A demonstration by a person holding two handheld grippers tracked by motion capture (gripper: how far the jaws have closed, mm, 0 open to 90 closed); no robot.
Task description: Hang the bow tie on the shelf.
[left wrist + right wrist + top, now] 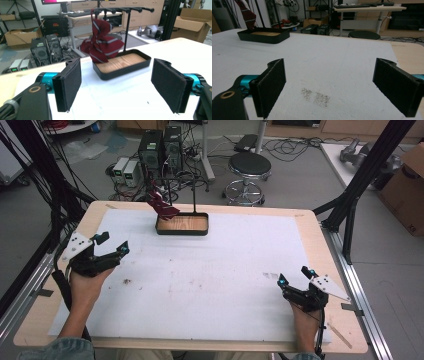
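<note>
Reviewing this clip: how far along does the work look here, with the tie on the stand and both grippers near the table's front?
Nothing is in hand: the left gripper and right gripper are both open and empty, far from the stand's tray. The red striped tie hangs bunched on the rack, its end dropping toward the tray. Whether that is a start or an end state, I cannot tell.

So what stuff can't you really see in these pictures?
- How the red striped cloth is fastened to the rack's top bar: left gripper view, its own folds cover that spot.
- The same cloth in the right gripper view: cut off by the top edge.
- What the dark smudge on the white sheet is: too faint and grainy.
- The tray's wooden floor under the cloth: high view, the cloth hides it.
</note>
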